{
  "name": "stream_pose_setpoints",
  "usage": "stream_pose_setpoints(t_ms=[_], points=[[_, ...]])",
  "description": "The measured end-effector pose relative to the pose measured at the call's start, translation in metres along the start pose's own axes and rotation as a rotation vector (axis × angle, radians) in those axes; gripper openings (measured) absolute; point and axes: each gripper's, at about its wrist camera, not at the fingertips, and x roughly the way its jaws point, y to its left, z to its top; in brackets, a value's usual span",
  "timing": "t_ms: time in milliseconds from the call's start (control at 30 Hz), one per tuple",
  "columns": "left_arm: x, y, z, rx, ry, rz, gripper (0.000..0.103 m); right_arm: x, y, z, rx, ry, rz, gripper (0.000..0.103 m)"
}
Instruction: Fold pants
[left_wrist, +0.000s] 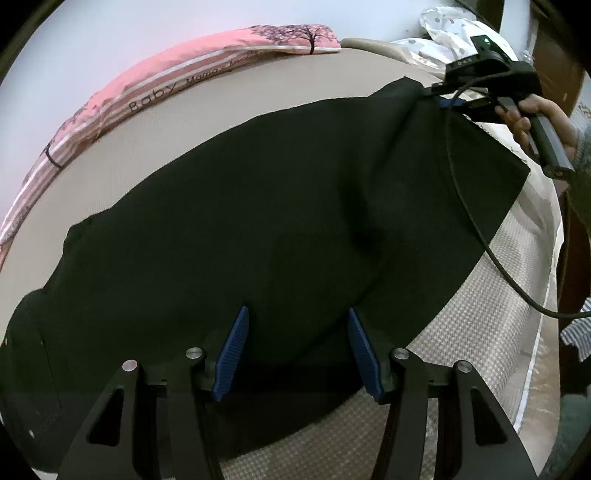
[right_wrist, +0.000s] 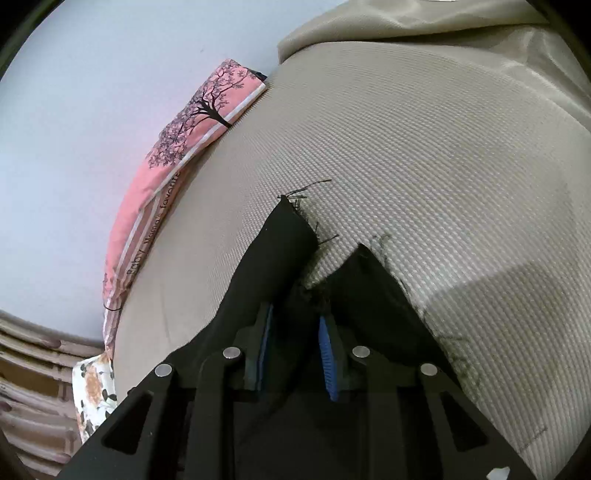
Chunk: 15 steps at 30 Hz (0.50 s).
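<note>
Bedding by a pale wall

A pink pillow (left_wrist: 207, 62) printed with dark trees lies along the beige mattress (right_wrist: 406, 147) against the wall (left_wrist: 110, 37); a spotted white cloth (left_wrist: 448, 29) is bunched at one corner.

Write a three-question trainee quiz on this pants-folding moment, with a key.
1. True or false: the left gripper is clamped on the black pants.
2. What sits between the pads of the right gripper? A) pink pillow B) frayed end of the pants C) cable
3. Fill in: the pink pillow lies along the bed's far edge, against the ____.

Key: 1 false, its pads stand apart above the cloth; 2 B; 3 wall.
</note>
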Motion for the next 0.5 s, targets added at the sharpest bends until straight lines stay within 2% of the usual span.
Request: stream_pose_setpoints(t_ms=[100,500], points=[[0.001,-0.003,0.003,0.006,-0.007,-0.008,0.056,0.001,0.002,0.004,0.003,0.014,0.019,0.011],[0.012,-0.029,0.018,0.062,-0.047,-0.012,0.056,-0.037,0.026,0.007,0.026,-0.026,0.104,0.008]])
